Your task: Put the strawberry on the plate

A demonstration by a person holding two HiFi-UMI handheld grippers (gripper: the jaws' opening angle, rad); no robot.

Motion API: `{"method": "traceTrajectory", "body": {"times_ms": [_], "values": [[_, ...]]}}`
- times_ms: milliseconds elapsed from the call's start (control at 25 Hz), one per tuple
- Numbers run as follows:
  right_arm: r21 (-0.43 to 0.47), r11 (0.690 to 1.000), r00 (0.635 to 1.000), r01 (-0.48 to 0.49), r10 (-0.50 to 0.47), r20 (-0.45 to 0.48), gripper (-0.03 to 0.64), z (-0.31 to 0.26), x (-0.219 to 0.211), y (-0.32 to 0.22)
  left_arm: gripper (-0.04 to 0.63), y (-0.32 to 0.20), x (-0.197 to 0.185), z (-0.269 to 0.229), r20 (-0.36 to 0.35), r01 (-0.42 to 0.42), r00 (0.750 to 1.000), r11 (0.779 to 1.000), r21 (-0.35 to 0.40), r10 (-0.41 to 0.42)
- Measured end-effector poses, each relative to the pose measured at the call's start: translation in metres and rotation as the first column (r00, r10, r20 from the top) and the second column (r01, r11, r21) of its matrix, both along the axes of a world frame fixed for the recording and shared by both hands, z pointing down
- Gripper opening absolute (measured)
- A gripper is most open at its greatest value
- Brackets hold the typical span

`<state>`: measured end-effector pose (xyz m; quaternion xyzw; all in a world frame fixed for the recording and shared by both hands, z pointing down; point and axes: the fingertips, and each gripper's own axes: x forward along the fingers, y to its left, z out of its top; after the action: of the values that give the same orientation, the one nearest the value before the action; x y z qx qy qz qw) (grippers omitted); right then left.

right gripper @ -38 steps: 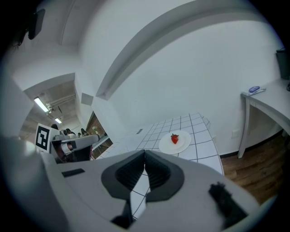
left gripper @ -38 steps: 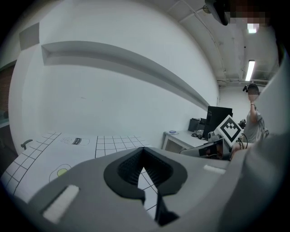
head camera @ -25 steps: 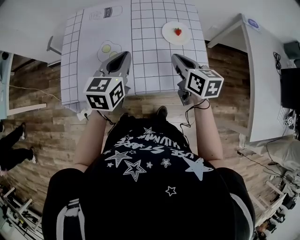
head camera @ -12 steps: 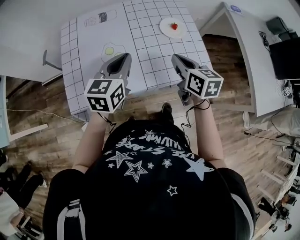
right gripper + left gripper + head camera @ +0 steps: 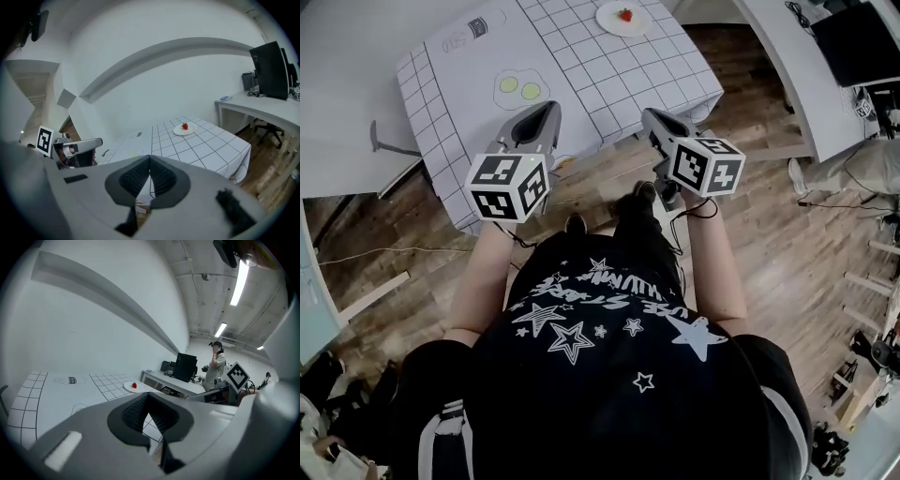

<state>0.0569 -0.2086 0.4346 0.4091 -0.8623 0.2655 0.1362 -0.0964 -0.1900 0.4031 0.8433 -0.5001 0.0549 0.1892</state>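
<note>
Near the counter's (image 5: 572, 56) far right corner: strawberry (image 5: 625, 14), lying on the plate (image 5: 605, 21); placement looks complete. Off the near edge you hold the left gripper (image 5: 547, 112) and right gripper (image 5: 654, 118), both jaws pressed together, empty. Nothing apparently left.

I see a grid-printed cloth (image 5: 581, 75) over the surface, with a fried-egg drawing (image 5: 518, 88) at eleven o'clock. Wooden floor (image 5: 769, 262) spreads from three to five o'clock. A dark monitor (image 5: 269, 70) stands on a second white surface (image 5: 262, 105) at two o'clock.
</note>
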Motion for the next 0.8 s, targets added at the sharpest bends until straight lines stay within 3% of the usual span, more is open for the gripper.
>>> {"method": "traceTrajectory", "body": {"times_ms": [280,800], "values": [[0.013,1.0,0.999,-0.026,0.027,-0.035,0.014,-0.008,0.008,0.02,0.008,0.014,0.012,-0.003,-0.031,-0.038,0.999,0.999,0.012,0.039],[0.053,0.998,0.999,-0.038,0.038,0.004,0.014,-0.035,0.048,0.075,0.008,0.06,0.067,-0.027,-0.003,-0.064,0.998,0.997,0.049,0.064]]}}
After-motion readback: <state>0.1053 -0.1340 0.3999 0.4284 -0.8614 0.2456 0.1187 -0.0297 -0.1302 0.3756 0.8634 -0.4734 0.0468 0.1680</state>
